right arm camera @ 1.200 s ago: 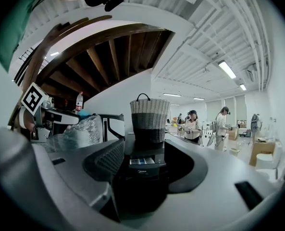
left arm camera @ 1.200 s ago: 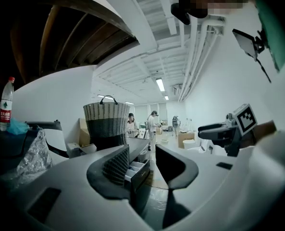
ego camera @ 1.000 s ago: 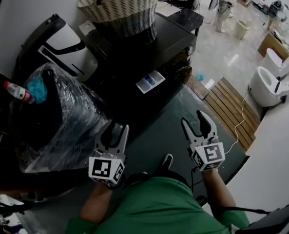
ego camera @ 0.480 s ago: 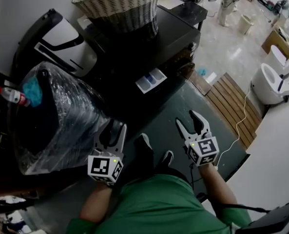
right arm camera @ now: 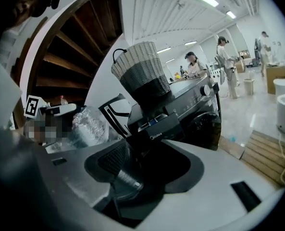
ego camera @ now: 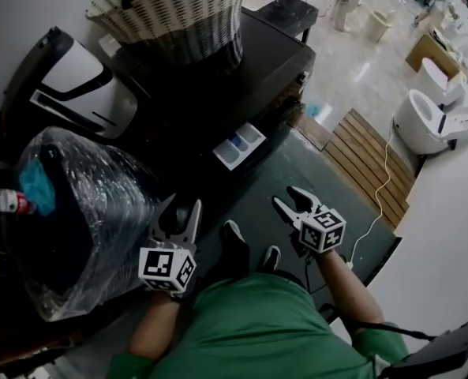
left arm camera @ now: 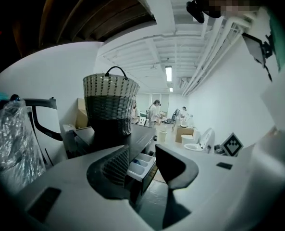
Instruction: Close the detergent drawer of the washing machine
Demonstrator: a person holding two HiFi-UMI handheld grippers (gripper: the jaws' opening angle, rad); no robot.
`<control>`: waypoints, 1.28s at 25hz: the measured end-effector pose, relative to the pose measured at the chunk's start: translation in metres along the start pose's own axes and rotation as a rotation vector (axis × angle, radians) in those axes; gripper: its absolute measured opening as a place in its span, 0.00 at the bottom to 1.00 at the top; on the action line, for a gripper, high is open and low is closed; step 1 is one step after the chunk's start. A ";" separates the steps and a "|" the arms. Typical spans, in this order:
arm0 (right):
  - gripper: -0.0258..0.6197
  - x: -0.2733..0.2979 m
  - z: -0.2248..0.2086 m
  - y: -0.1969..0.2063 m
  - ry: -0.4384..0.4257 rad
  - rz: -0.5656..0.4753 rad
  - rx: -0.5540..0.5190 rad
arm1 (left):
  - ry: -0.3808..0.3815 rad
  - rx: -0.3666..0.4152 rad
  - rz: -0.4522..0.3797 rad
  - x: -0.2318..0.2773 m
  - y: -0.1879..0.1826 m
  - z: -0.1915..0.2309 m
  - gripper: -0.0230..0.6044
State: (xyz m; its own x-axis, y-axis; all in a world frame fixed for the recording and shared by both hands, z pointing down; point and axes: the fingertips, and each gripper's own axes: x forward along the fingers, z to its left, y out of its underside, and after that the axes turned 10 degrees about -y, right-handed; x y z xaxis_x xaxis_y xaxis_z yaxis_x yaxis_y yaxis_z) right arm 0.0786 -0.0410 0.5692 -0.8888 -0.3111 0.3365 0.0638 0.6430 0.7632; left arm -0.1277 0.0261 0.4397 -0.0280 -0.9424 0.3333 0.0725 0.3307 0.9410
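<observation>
The black washing machine (ego camera: 249, 61) has its detergent drawer (ego camera: 240, 145) pulled out, white compartments showing. The drawer also shows ahead of the left gripper (left arm camera: 141, 163), and from the right its black front panel (right arm camera: 162, 128) faces me. My left gripper (ego camera: 180, 210) hangs below and to the left of the drawer, well short of it, open and empty. My right gripper (ego camera: 289, 197) is below and right of the drawer, over the dark floor mat. Its jaws are closing with nothing between them. Neither gripper touches the drawer.
A woven basket (ego camera: 178, 10) stands on the washer's top. A plastic-wrapped black bin (ego camera: 68, 212) crowds the left side. A wooden slatted mat (ego camera: 376, 164), a white cable (ego camera: 382, 189) and white toilets (ego camera: 427, 121) lie to the right. The person's shoes (ego camera: 234, 239) are between the grippers.
Both grippers have sunk and drawn back toward the person. The right gripper rolled leftward and its jaws narrowed. The drawer stays out.
</observation>
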 end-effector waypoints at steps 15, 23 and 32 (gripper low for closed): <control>0.44 0.096 -0.042 0.005 -0.097 0.012 0.276 | 0.091 0.028 0.052 0.087 -0.004 0.068 0.33; 0.45 0.127 -0.077 0.022 -0.225 0.088 0.274 | 0.030 0.073 0.066 0.109 -0.021 0.066 0.33; 0.46 0.146 -0.093 0.025 -0.325 0.162 0.245 | -0.044 0.077 0.104 0.130 -0.021 0.044 0.33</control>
State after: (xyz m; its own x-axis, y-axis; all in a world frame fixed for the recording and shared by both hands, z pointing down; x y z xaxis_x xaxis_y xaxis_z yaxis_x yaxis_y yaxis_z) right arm -0.0074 -0.1355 0.6889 -0.9752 0.0189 0.2203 0.1398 0.8248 0.5478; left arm -0.1770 -0.1012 0.4655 -0.0679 -0.9001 0.4304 0.0004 0.4313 0.9022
